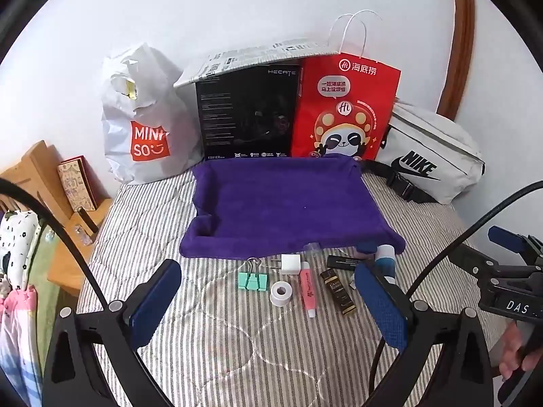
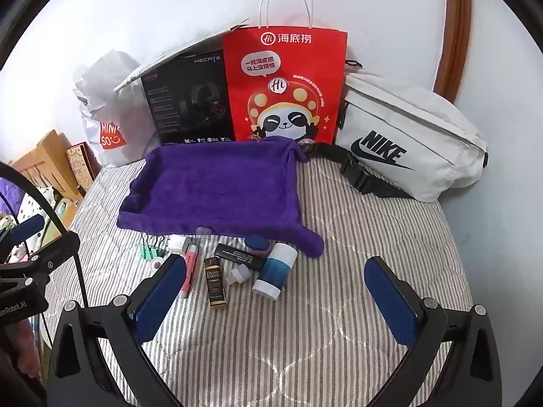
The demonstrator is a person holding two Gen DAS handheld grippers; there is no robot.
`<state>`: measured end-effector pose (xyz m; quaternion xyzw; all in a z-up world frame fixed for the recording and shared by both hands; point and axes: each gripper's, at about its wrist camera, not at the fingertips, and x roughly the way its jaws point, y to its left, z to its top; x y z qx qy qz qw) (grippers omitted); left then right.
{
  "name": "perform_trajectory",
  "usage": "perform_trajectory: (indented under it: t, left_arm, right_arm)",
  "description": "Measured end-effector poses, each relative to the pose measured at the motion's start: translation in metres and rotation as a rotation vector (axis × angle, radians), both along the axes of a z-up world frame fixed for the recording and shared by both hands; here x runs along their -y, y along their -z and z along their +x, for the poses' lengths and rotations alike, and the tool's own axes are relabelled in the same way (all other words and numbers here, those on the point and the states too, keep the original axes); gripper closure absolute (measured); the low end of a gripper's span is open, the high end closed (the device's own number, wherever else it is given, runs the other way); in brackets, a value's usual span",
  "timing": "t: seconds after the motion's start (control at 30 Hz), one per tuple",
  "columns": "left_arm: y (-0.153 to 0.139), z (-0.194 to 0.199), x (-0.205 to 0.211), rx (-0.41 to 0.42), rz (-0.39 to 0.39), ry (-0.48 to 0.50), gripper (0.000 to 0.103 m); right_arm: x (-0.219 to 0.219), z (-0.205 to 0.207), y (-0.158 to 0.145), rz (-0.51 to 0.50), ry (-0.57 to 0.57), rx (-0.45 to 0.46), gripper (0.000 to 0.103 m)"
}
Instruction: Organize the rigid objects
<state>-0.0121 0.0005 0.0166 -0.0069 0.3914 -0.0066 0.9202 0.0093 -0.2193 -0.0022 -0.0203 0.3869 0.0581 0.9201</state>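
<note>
Small rigid objects in a loose row on the striped grey-and-white bed cover (image 1: pixel 210 339), just in front of the purple plush fabric tray (image 1: pixel 281 200): mint-green binder clips (image 1: pixel 253 279), white plug adapter (image 1: pixel 288 264), white tape roll (image 1: pixel 281 293), pink-and-white tube (image 1: pixel 307 288), dark brown-and-gold box (image 1: pixel 339 291), flat black box (image 2: pixel 239 256), blue-and-white cylindrical bottle (image 2: pixel 275 269), small clear jar (image 2: pixel 203 234) touching the tray's near edge. Tray bare inside, nothing yet moved in.

Left gripper (image 1: pixel 268 308) and right gripper (image 2: pixel 276 302) both hovering above the cover, fingers spread wide, nothing between them.

Likely risks: objects crowded close, so fingers closing on one may knock a neighbour; round bottle and tape roll liable to roll on the soft cover; soft, floppy tray wall likely to fold or catch under a carried item; two grippers close together, possible clash over the middle items.

Readable writing: "GRAND RESERVE" on the brown box; "MINISO" on the white plastic bag (image 1: pixel 142 118); "HECATE" on the black carton (image 1: pixel 246 112); "NIKE" on the pale grey waist bag (image 2: pixel 407 139); "Hi" and Chinese characters on the red paper bag (image 2: pixel 288 84).
</note>
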Motion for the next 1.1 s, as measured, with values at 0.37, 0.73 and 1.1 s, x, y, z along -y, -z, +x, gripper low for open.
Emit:
perform_trajectory:
  t: [0.37, 0.73, 1.1]
  left_arm:
    - [-0.0022, -0.0029, -0.0027, 0.008, -0.002, -0.005, 0.0]
    - [0.0019, -0.0022, -0.0039, -0.007, 0.017, -0.011, 0.0]
    - [0.0029, -0.0005, -0.0038, -0.016, 0.025, -0.008, 0.0]
  right_arm:
    - [0.0021, -0.0022, -0.0054, 0.003, 0.003, 0.014, 0.0]
    - [0.0025, -0.0036, -0.0041, 0.005, 0.006, 0.012, 0.0]
    - [0.0013, -0.0028, -0.0042, 0.005, 0.003, 0.005, 0.0]
